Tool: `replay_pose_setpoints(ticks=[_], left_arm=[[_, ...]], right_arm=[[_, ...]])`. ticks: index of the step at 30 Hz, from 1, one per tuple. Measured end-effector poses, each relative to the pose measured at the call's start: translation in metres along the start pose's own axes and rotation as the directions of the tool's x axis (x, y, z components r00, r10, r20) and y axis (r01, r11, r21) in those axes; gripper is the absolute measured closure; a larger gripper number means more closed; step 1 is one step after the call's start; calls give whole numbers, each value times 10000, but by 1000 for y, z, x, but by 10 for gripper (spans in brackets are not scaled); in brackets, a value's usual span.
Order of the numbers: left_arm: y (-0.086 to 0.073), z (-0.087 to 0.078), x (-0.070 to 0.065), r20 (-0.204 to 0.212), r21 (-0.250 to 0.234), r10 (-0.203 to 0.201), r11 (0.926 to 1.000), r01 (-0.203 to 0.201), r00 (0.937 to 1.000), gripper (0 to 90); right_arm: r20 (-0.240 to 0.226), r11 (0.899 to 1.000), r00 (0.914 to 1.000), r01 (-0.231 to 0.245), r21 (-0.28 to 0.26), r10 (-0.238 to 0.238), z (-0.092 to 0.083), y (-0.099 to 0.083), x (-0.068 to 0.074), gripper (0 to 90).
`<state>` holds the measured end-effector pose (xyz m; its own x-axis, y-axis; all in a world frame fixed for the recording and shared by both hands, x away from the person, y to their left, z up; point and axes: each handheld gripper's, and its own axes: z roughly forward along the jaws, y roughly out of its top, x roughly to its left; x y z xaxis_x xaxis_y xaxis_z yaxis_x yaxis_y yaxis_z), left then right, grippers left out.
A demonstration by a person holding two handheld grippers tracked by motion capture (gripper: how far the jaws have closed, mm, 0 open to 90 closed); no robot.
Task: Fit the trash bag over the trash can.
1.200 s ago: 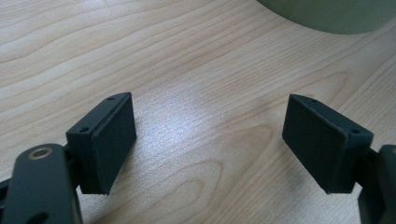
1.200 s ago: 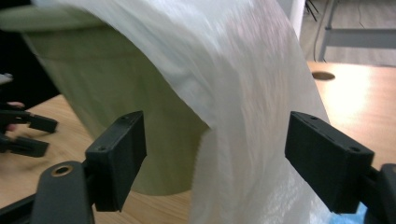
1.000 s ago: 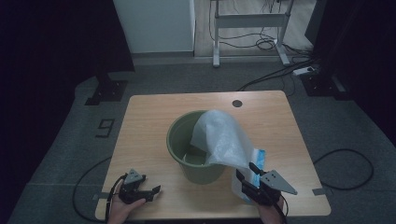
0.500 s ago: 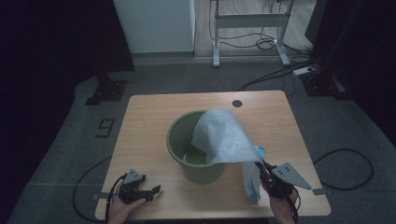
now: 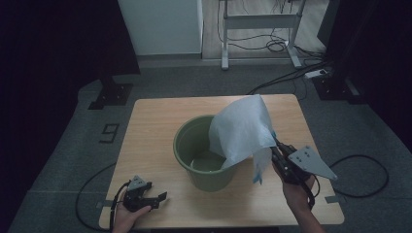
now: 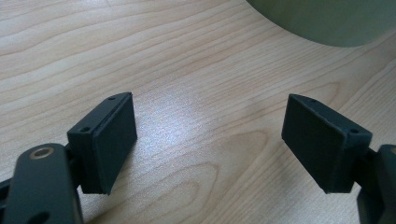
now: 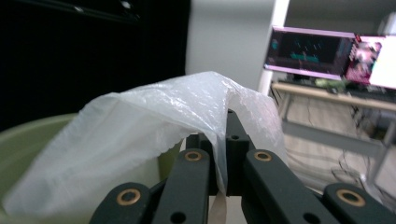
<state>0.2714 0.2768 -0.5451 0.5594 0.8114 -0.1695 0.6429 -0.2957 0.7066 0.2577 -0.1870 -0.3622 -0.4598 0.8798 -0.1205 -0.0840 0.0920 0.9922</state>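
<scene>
We hold the right gripper to the right of the green bucket, lifted off the table, and its jaws have just been closing, now clamped tight together on the white plastic bag. In the right gripper view the thin film of the bag runs down between the two black jaws, pinched at their tips, and drapes away to the left over the pale green rim of the bucket. From the high view the bag spreads up and leftward from the pinch point as a broad sheet that hangs above the right half of the bucket's mouth, with a smaller tail dangling below the jaws beside the bucket's outer wall. We cannot tell whether that tail touches the bucket.

Our left gripper lies low at the near left part of the table, well apart from the bag. In the left gripper view its jaws stand wide apart with nothing but bare wood grain of the table between them, and the curved side of the bucket shows at the top right, ahead of the jaws and clear of them.
</scene>
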Motion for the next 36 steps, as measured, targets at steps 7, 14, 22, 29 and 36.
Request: replay_pose_setpoints(ticks=[7, 14, 22, 29, 36], left_arm=[[2, -3, -1, -61, -181, -209, 9996, 208, 9998, 181], [1, -2, 0, -41, -87, -244, 9997, 244, 9997, 186], [4, -9, -1, -62, -374, -238, 9990, 236, 9997, 187], [17, -38, -5, -236, -1630, -640, 9848, 594, 9977, 203], [35, -76, -17, -499, -3185, -1116, 9437, 901, 9925, 230]], right_arm=[[-1090, 9987, 9928, 477, -181, -494, 16, 14, 30, 889], [-2009, 9980, 9792, 402, 484, -297, 33, -4, 53, 888], [-2586, 9958, 9659, 157, 905, 83, 34, -18, 59, 873], [-2513, 9976, 9679, 212, 665, -38, 28, -13, 56, 866], [-2413, 9979, 9704, 124, 643, 35, 30, -11, 51, 867]])
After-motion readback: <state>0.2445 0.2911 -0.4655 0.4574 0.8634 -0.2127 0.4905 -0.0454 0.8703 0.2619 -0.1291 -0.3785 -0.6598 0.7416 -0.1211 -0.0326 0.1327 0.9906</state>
